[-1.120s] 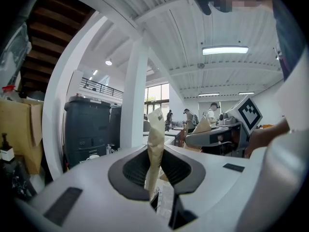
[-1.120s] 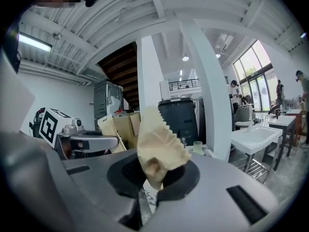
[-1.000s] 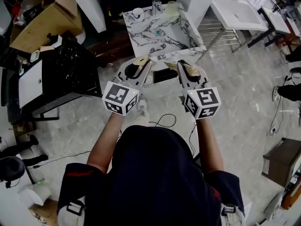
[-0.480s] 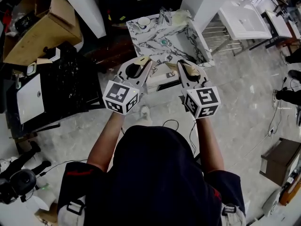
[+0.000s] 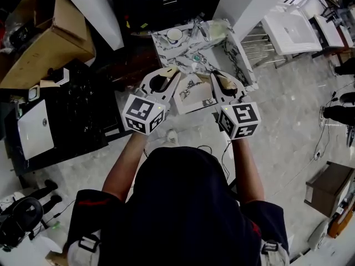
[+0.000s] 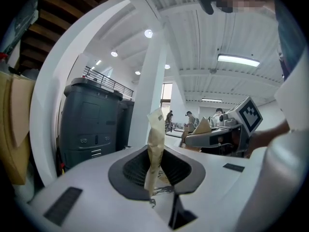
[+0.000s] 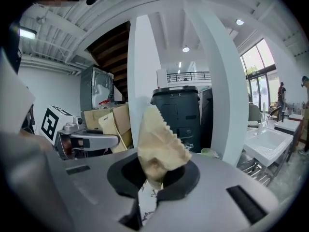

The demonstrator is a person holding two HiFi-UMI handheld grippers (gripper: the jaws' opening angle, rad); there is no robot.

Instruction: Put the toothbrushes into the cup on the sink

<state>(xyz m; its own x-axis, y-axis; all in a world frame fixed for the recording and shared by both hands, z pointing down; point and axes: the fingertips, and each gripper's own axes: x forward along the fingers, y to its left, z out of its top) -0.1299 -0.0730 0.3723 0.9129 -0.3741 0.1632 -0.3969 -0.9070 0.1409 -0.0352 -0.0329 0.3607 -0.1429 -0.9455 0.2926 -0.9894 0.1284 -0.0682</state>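
Toothbrushes: too small to pick out in the head view, presumably somewhere on the marble sink (image 5: 166, 47) at upper centre of the frame, where a white cup (image 5: 174, 35) stands near the far left corner. Left tongs (image 5: 172, 71) closed on nothing, right tongs (image 5: 214, 74) likewise pressed together and empty, both held well short of the sink. Best to close in, locate a brush, then part one pair and grip mid-handle.

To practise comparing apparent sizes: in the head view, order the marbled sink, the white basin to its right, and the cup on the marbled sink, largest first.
1. marbled sink
2. white basin, which looks farther off, so its true size is unsure
3. cup
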